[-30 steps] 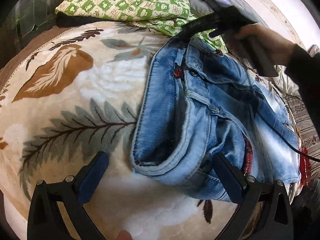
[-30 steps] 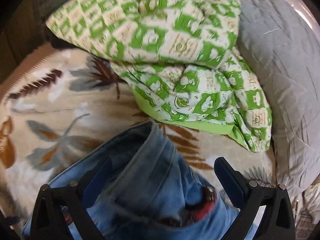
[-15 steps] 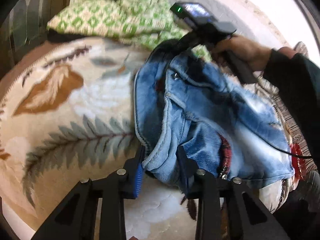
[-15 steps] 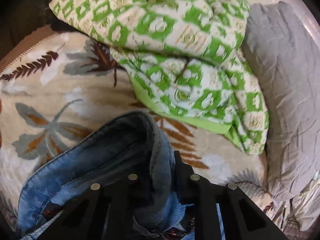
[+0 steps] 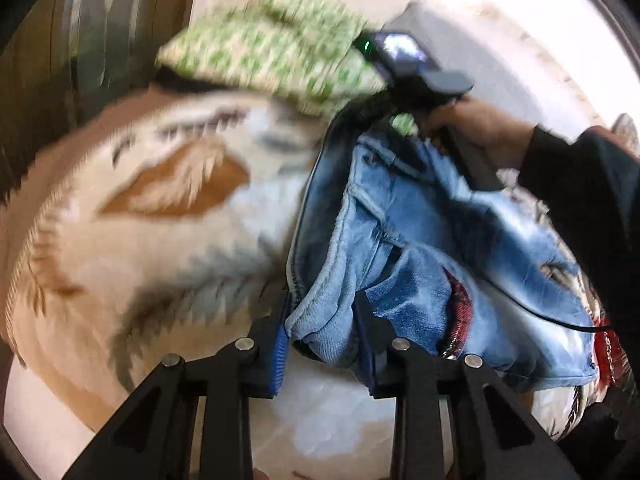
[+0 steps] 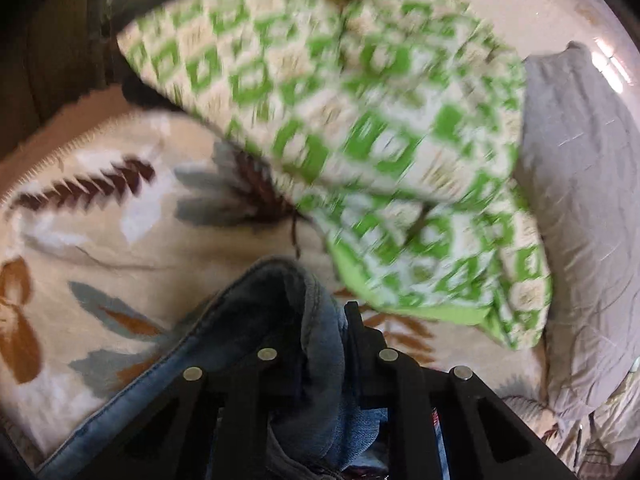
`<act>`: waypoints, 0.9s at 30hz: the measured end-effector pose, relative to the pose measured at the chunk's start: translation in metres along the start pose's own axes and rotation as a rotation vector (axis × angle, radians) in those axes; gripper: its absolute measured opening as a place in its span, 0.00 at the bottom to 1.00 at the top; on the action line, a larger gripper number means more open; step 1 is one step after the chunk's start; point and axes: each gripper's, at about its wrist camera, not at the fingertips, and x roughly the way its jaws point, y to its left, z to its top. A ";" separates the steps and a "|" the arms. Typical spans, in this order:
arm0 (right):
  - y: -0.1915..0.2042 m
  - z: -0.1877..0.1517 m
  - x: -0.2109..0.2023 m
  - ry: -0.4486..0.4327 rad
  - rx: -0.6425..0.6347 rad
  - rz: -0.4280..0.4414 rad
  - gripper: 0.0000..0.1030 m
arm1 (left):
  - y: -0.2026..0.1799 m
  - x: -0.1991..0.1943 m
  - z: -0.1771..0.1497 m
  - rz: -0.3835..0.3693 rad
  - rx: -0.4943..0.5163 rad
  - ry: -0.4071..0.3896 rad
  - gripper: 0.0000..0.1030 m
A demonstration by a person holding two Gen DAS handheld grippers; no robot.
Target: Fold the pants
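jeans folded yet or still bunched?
Bunched, not folded: the jeans lie rumpled, waistband clamped in the left gripper and right gripper.

Both wrist views look closely down along their fingers, sharing the jeans (image 5: 420, 248), leaf-print blanket (image 6: 100, 240) and green quilt (image 6: 360, 140).

Open leaf-patterned blanket (image 5: 132, 264) lay to the left of the jeans (image 5: 420, 248). Beyond them, a green checked quilt (image 6: 360, 128) and a grey pillow (image 6: 580, 208) blocked the far side.
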 end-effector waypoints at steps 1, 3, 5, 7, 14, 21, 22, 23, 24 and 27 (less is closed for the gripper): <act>0.001 -0.001 0.006 0.013 0.008 -0.001 0.22 | 0.003 0.009 -0.001 0.007 -0.014 0.046 0.36; 0.000 -0.004 0.020 0.039 0.040 0.008 0.34 | 0.005 0.017 -0.004 0.032 -0.024 0.094 0.52; -0.007 -0.006 0.022 0.044 0.066 -0.034 0.69 | 0.007 0.018 -0.004 0.057 -0.042 0.099 0.77; -0.025 -0.009 0.007 0.002 0.108 -0.020 0.83 | 0.011 0.007 -0.004 0.046 -0.070 0.050 0.96; -0.111 -0.056 -0.089 -0.117 0.257 0.106 0.96 | -0.012 -0.039 0.017 -0.066 -0.020 -0.121 1.00; -0.235 -0.176 -0.191 -0.160 0.414 0.086 1.00 | -0.101 -0.035 0.073 -0.349 0.151 -0.026 1.00; -0.246 -0.188 -0.196 -0.157 0.428 0.086 1.00 | -0.117 -0.030 0.080 -0.380 0.176 -0.001 1.00; -0.263 -0.211 -0.203 -0.146 0.456 0.084 1.00 | -0.132 -0.025 0.085 -0.405 0.197 0.023 1.00; -0.278 -0.228 -0.207 -0.135 0.477 0.082 1.00 | -0.149 -0.016 0.091 -0.427 0.223 0.056 1.00; -0.313 -0.282 -0.214 -0.088 0.534 0.064 1.00 | -0.191 0.014 0.109 -0.487 0.291 0.162 1.00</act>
